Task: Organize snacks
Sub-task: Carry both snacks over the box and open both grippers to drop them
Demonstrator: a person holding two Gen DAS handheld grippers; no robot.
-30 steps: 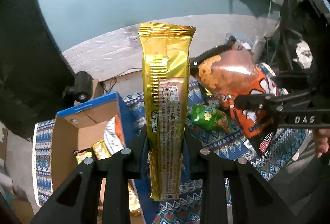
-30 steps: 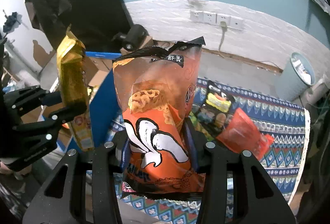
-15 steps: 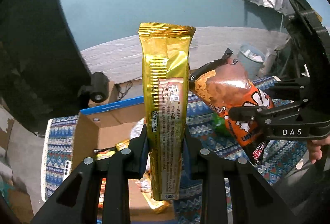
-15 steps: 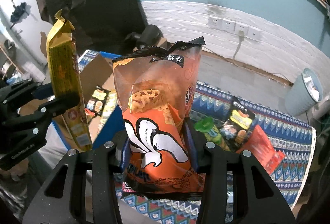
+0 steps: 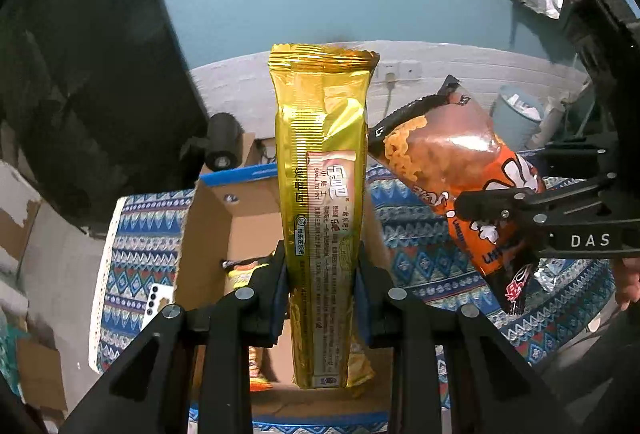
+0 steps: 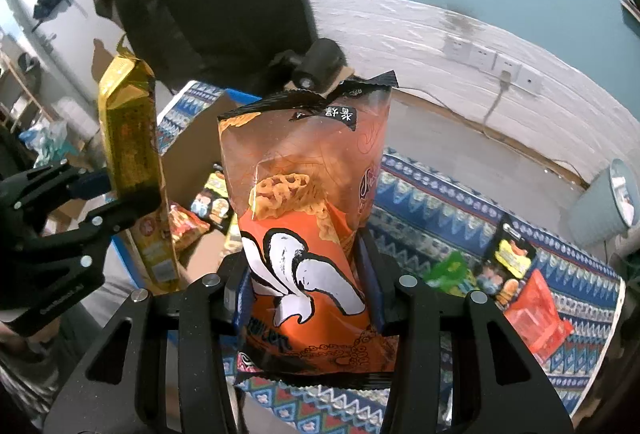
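Note:
My left gripper (image 5: 320,274) is shut on a tall gold snack packet (image 5: 322,170) and holds it upright above an open cardboard box (image 5: 208,226) with a blue rim. The packet also shows in the right wrist view (image 6: 130,154). My right gripper (image 6: 308,274) is shut on an orange chip bag (image 6: 308,234), held above the patterned blue cloth; the bag also shows in the left wrist view (image 5: 452,162), to the right of the box. Several snack packs (image 6: 208,202) lie inside the box.
The patterned cloth (image 6: 440,202) still carries a green pack (image 6: 448,266), a black-and-yellow pack (image 6: 508,258) and a red pack (image 6: 536,318) at the right. A pale bin (image 6: 608,202) stands beyond the cloth. A black roller (image 5: 222,142) sits behind the box.
Both grippers have swung left with their packets. The gold packet now hangs over the box opening, and the orange bag has come closer to the box.

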